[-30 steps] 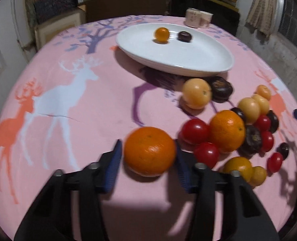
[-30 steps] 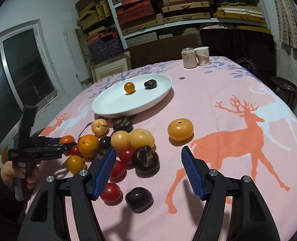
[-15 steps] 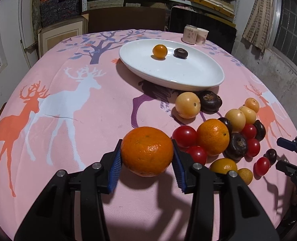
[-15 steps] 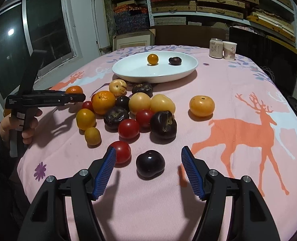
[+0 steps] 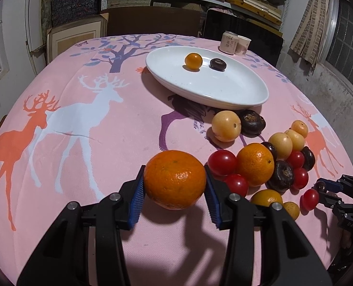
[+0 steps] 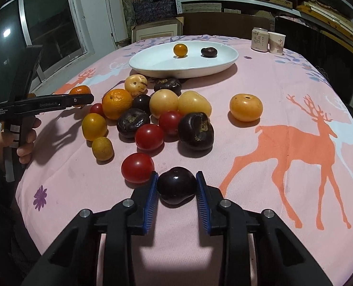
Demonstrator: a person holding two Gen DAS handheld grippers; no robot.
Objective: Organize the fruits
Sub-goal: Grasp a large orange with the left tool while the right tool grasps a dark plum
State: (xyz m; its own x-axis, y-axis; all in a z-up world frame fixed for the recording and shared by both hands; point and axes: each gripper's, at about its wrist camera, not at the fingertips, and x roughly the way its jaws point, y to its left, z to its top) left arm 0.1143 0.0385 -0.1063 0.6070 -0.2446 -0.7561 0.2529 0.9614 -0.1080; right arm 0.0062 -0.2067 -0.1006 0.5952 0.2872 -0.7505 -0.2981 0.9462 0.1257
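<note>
Two grippers grip fruit low in frame: the left gripper (image 5: 174, 191) clamps an orange (image 5: 174, 179), while the right gripper (image 6: 176, 189) has just closed on a dark plum (image 6: 176, 185).

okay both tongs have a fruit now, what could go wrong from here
1. The left tongs pinch the orange only at its sides; it is round and might roll out on the way to the plate.
2. The right tongs have just closed on the dark plum; its glossy skin could slip.
3. A red tomato sits right beside the blue pad and may get nudged.
</note>
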